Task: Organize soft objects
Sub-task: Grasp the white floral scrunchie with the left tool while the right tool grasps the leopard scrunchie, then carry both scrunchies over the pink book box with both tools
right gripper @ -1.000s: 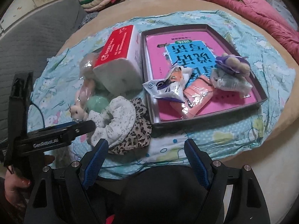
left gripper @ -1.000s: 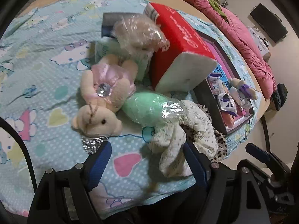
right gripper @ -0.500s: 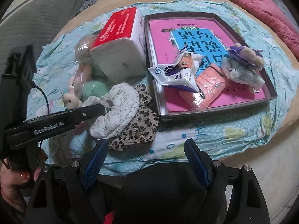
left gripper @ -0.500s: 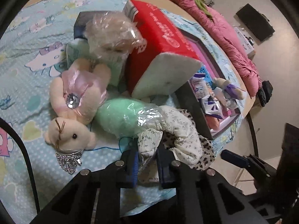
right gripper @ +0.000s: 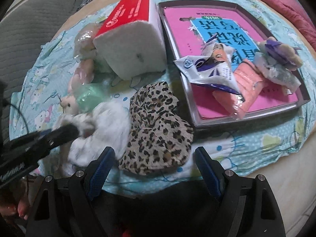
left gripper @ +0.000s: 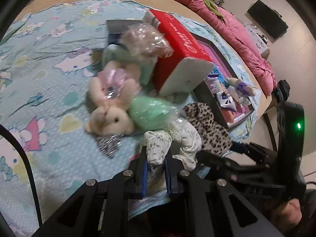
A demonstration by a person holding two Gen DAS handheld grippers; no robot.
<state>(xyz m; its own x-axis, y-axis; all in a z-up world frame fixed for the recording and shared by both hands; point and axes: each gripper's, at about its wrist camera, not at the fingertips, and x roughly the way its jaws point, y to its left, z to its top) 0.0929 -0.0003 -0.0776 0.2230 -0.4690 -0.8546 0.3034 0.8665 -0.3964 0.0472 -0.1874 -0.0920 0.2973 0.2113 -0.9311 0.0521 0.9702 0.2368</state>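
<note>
The left gripper [left gripper: 155, 163] was clenched on a fold of the white floral cloth [left gripper: 177, 138], its 2 blue pads pressing the fabric between them. The cloth lay bunched on the blue cartoon-print sheet [left gripper: 39, 79], touching the leopard cloth [left gripper: 207, 126] on one side and the green wrapped toy [left gripper: 150, 112] on the other. In the right wrist view the same white cloth [right gripper: 106, 130] looked blurred, with the left gripper's black finger [right gripper: 59, 134] at its near edge.

The right gripper [right gripper: 156, 167] hung with jaws spread wide and nothing between the pads, just above the near edge of the leopard cloth [right gripper: 156, 126].

A beige teddy bear [left gripper: 110, 106] in a pink dress lay beside the green toy. Behind them stood a red tissue pack [left gripper: 177, 59], with a plastic-wrapped plush [left gripper: 146, 39] against its side. Next to the pack sat a dark tray [right gripper: 197, 118] lined with a pink book cover; it held a white-and-purple packet [right gripper: 213, 73], a salmon pouch [right gripper: 244, 86] and a small bear with a purple bow [right gripper: 280, 53]. A pink quilt [left gripper: 237, 39] ran along the far edge of the bed.
</note>
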